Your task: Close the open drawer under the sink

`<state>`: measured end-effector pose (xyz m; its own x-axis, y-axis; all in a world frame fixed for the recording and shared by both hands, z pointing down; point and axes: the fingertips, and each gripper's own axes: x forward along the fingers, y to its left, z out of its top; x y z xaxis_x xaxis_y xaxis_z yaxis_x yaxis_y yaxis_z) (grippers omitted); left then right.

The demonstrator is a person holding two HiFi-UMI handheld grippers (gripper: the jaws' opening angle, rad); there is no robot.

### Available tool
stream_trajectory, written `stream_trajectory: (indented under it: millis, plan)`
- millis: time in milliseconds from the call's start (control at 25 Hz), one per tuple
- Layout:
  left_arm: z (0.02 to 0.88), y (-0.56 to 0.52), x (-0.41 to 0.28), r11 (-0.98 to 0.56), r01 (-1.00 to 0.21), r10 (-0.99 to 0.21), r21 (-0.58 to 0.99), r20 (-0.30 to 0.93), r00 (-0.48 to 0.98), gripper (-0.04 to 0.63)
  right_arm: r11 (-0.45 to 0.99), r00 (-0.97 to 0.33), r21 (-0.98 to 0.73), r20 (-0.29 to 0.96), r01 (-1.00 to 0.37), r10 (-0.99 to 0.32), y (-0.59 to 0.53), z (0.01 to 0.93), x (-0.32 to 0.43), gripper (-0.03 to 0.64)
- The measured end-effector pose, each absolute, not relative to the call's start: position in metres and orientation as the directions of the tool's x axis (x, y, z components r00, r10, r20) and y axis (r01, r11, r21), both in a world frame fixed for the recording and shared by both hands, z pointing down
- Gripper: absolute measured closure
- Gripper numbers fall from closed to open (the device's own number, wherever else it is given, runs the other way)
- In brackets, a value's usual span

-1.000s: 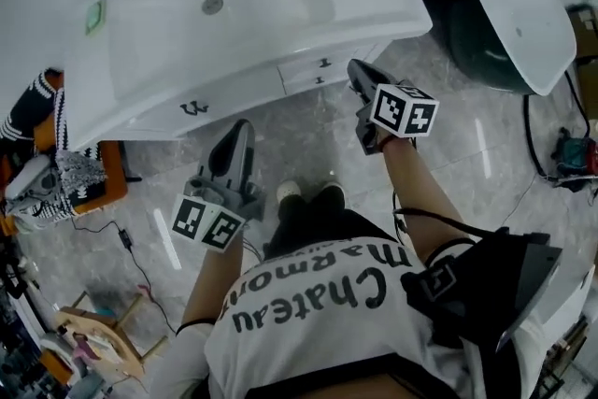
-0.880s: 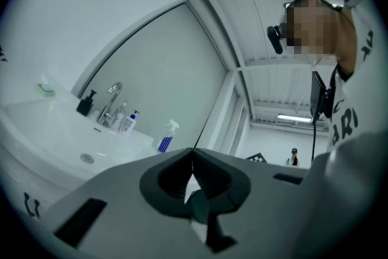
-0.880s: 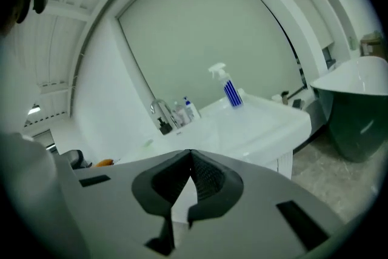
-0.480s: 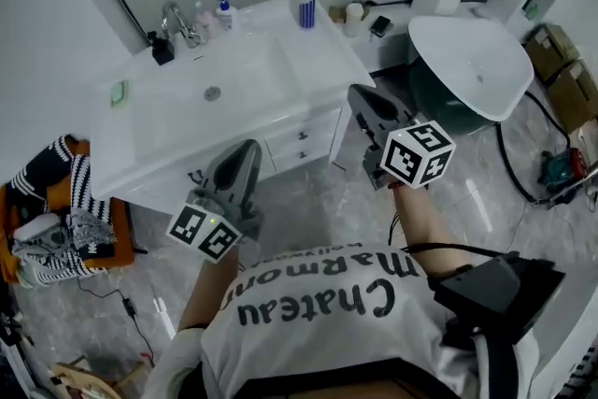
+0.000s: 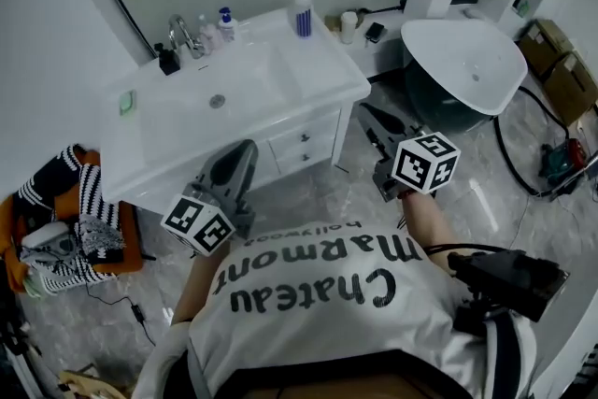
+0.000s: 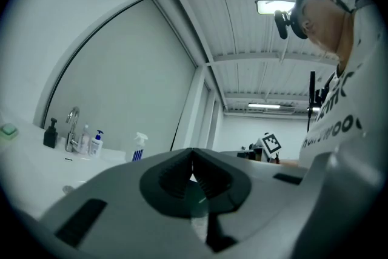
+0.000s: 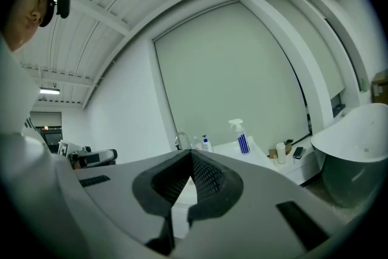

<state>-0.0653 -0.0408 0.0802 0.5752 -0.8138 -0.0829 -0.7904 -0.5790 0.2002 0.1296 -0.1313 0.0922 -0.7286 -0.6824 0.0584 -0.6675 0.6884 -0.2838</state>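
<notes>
The drawer [image 5: 305, 149] under the sink [image 5: 266, 81] looks flush with the cabinet front, so I'd judge the closing done, with nothing left but to step away. The left tongs [image 5: 243, 152] are pinched together on nothing, and so are the right tongs [image 5: 368, 114]. Both are held level in the air. The drawer sits just ahead of them and lower, between the two, and neither touches it.
</notes>
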Motion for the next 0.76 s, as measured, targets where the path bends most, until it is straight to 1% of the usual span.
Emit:
stream_trajectory:
  millis: [760]
  plan:
    - [0.100,-0.043,-0.097,-0.573,-0.804,-0.818,0.162,-0.054,0.572,0.586,0.653,-0.710,-0.328,0.089,-0.683,-0.698,-0.124,0.116,0.106,0.606]
